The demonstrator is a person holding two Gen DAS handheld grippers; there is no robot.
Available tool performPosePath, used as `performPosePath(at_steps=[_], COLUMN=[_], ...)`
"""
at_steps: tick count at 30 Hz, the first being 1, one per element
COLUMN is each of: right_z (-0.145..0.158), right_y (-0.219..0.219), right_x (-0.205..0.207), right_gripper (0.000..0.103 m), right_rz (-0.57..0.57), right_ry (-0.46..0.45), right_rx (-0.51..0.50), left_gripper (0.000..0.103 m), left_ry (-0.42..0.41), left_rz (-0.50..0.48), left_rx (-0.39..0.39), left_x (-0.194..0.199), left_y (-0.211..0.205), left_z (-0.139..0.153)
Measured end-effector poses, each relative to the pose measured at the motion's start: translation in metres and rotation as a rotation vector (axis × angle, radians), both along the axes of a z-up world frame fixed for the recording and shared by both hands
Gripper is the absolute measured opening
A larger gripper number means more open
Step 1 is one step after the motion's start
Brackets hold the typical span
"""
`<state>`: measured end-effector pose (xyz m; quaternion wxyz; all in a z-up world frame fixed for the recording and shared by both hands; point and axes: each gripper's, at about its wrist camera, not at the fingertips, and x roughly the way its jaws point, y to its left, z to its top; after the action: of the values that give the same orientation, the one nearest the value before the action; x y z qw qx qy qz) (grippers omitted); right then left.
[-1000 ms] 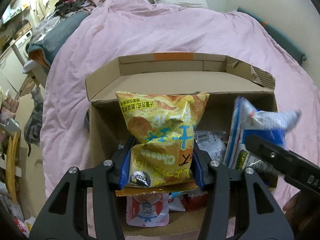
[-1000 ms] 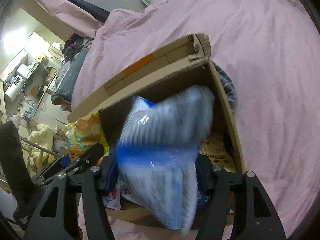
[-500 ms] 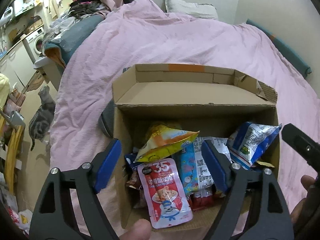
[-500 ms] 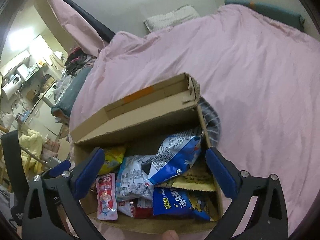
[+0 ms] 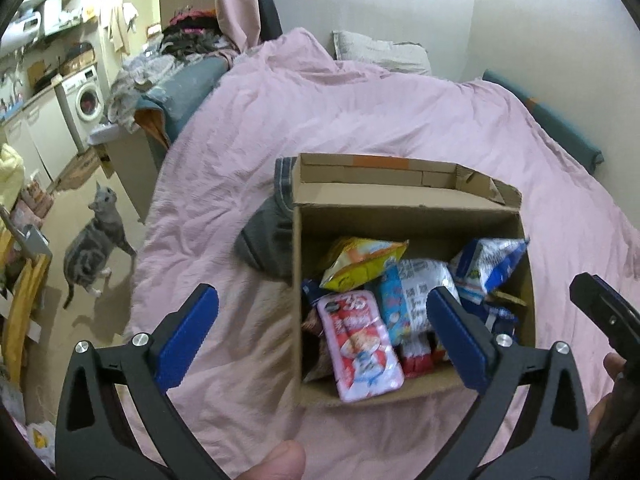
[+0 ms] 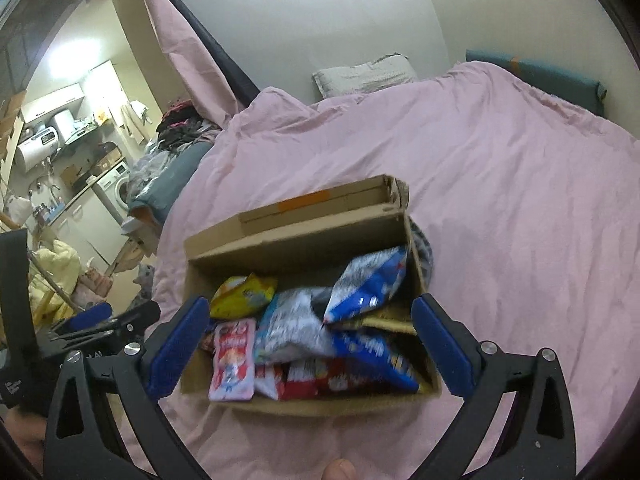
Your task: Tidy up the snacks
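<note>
An open cardboard box (image 5: 408, 200) (image 6: 296, 236) sits on the pink duvet with several snack packs inside. A yellow chips bag (image 5: 360, 264) (image 6: 244, 294) lies at its back left and a blue-and-white bag (image 5: 488, 260) (image 6: 372, 280) at its back right. A pink pouch (image 5: 360, 344) (image 6: 234, 356) leans at the front. My left gripper (image 5: 320, 296) hovers above the box's front left, its jaws opening with nothing between them. My right gripper (image 6: 310, 302) stands open over the box front, holding nothing.
A grey tabby cat (image 5: 94, 248) stands on the floor left of the bed. A dark grey cushion (image 5: 268, 240) lies against the box's left side. A pillow (image 5: 380, 52) is at the bed's head. Furniture, laundry and a washing machine (image 5: 86, 100) crowd the left.
Both grippers let go of their bags, opened wide and drew back and up. The yellow chips bag and the blue-and-white bag now lie inside the box.
</note>
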<state>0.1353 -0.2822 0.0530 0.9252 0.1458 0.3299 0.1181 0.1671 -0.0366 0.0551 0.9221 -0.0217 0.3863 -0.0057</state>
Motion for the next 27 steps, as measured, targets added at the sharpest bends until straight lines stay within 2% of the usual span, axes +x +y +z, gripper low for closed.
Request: performPosePath(at_steps=[6,19,27], right_z=[-0.006,-0.019,-0.027], right_y=[0.015,0.033,0.034], right_x=[-0.038,-0.091,-0.108], right_gripper=[0.103,0.103,0.103], right_rz=[0.031,0.051,0.015], right_ry=[0.007,0.012,0.005], right_rx=[-0.036,-0.07,-0.087], left_gripper=[0.103,0.103,0.103], left_ry=[-0.02,-0.049,-0.062], left_rz=[-0.025,0.017,0.025], left_rx=[0.016,0.028,-0.003], left_x=[-0.039,-0.104,-0.121], left_y=[0.01,0.032,0.04], left_z=[0.003,-0.003,-0.013])
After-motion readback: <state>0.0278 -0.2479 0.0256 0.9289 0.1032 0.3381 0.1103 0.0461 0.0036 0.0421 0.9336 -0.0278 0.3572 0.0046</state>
